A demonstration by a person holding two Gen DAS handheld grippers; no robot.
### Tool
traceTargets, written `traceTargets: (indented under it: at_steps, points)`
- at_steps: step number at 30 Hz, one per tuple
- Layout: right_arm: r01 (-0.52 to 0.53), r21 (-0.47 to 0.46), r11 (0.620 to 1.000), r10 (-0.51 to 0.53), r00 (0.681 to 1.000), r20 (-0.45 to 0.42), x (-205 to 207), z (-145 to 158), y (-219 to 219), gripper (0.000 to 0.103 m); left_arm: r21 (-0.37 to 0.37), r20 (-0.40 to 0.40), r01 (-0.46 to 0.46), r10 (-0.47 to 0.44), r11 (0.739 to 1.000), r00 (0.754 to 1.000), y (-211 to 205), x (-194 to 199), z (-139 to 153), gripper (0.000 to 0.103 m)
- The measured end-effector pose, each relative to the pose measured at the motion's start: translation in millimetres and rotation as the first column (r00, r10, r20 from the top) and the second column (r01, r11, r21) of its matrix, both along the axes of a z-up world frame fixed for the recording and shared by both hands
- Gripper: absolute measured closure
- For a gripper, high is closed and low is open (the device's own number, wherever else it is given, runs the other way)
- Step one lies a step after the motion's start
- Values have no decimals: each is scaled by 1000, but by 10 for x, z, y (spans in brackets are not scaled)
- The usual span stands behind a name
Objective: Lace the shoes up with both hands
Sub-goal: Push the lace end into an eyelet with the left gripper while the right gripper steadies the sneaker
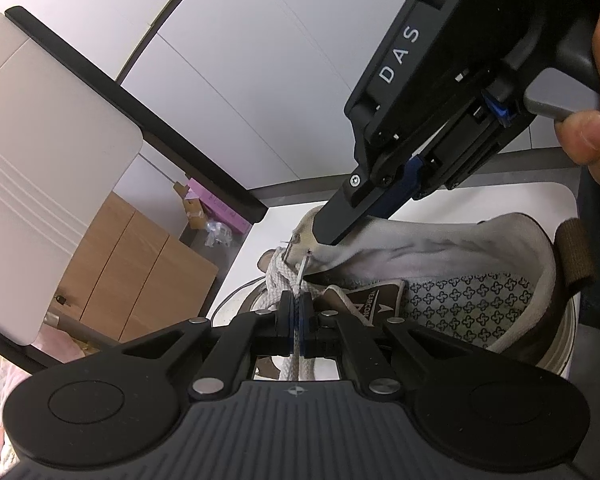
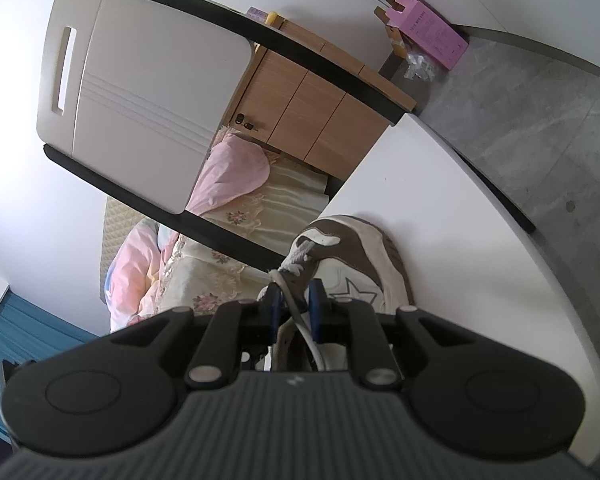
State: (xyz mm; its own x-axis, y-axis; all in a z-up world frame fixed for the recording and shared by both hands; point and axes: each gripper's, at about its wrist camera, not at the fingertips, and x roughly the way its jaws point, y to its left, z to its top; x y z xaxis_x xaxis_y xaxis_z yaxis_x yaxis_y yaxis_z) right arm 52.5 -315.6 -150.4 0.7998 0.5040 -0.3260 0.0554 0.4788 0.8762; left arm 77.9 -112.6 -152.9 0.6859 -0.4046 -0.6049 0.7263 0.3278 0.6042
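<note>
A grey, white and brown sneaker point(image 1: 460, 300) lies on the white table point(image 2: 440, 240), its patterned insole facing the left wrist view. My left gripper point(image 1: 298, 304) is shut on the off-white flat lace point(image 1: 278, 280). The lace's clear tip point(image 1: 304, 264) sticks up just past the pads, close to the eyelet edge. My right gripper point(image 1: 332, 232) comes in from the upper right and holds the shoe's upper. In the right wrist view that gripper point(image 2: 296, 300) has the grey eyelet flap point(image 2: 296, 276) pinched between its blue pads, and the toe point(image 2: 352, 248) lies beyond.
A person's hand point(image 1: 596, 120) holds the right gripper's handle. Beyond the table edge stand a white chair back point(image 2: 140, 100), a wooden cabinet point(image 2: 320, 120) and pink bedding point(image 2: 228, 184). A pink box point(image 2: 432, 32) lies on the grey floor.
</note>
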Motion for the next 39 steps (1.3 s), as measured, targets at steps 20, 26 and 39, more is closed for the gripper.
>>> traceTargets:
  at_steps: [20, 26, 39]
  points:
    - [-24, -170, 985, 31, 999, 41, -5, 147, 100, 86, 31, 51, 21, -23, 999, 998, -115, -23, -76, 101]
    - [-54, -376, 925, 93, 992, 86, -14, 292, 279, 84, 13, 41, 33, -34, 999, 999, -101, -29, -72, 101]
    - [-57, -255, 965, 75, 995, 62, 9, 246, 192, 73, -24, 11, 47, -47, 999, 999, -112, 18, -81, 101]
